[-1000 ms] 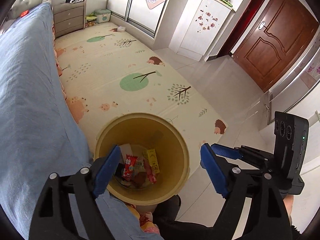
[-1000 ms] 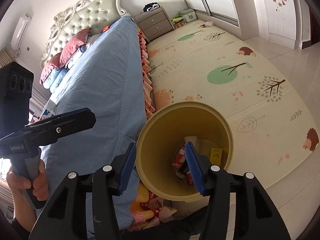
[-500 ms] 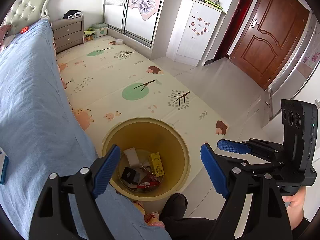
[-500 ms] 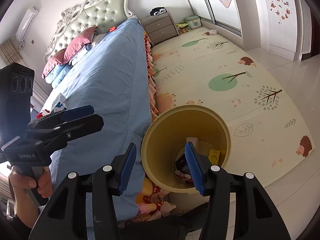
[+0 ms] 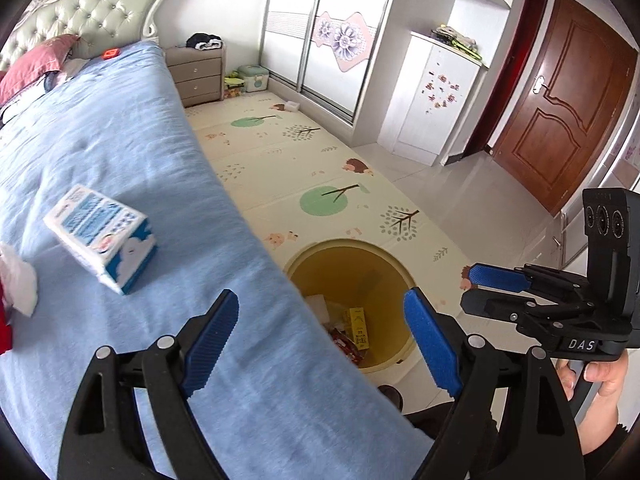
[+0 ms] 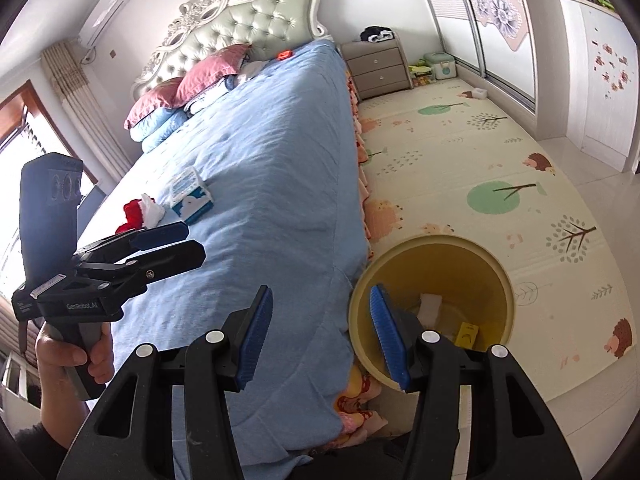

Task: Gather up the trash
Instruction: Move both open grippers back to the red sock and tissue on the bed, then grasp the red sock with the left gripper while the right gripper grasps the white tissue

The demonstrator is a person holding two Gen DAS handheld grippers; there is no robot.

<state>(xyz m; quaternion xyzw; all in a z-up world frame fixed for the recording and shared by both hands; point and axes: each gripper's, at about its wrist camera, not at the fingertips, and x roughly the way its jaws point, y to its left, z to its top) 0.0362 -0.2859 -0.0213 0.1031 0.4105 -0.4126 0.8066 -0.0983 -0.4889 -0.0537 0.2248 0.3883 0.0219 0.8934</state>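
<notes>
A yellow trash bin (image 5: pixel 360 272) stands on the floor against the bed's edge, with wrappers and a small yellow carton (image 5: pixel 358 322) inside. My left gripper (image 5: pixel 320 300) hovers over the bed's edge beside the bin; its jaws are opening and nothing is between them. On the blue bedspread lie a blue-and-white box (image 5: pixel 104 236), a crumpled white tissue (image 5: pixel 18 284) and a red item (image 6: pixel 132 210). My right gripper (image 6: pixel 320 296) hangs above the bin (image 6: pixel 460 264) and the bed's edge, open and empty. Each gripper also shows in the other's view, the right gripper (image 5: pixel 496 276) and the left gripper (image 6: pixel 168 240).
The blue bed (image 5: pixel 140 152) fills the left, with pillows (image 6: pixel 192 80) by the headboard. A patterned play mat (image 5: pixel 320 168) covers the floor beyond the bin. A nightstand (image 5: pixel 198 76), sliding wardrobe doors (image 5: pixel 320 28), a white cabinet (image 5: pixel 432 96) and a brown door (image 5: pixel 560 100) line the walls.
Both grippers have risen and swung from over the bin toward the bed. The box, tissue and red item on the bedspread have come into view. The bin now sits lower right.
</notes>
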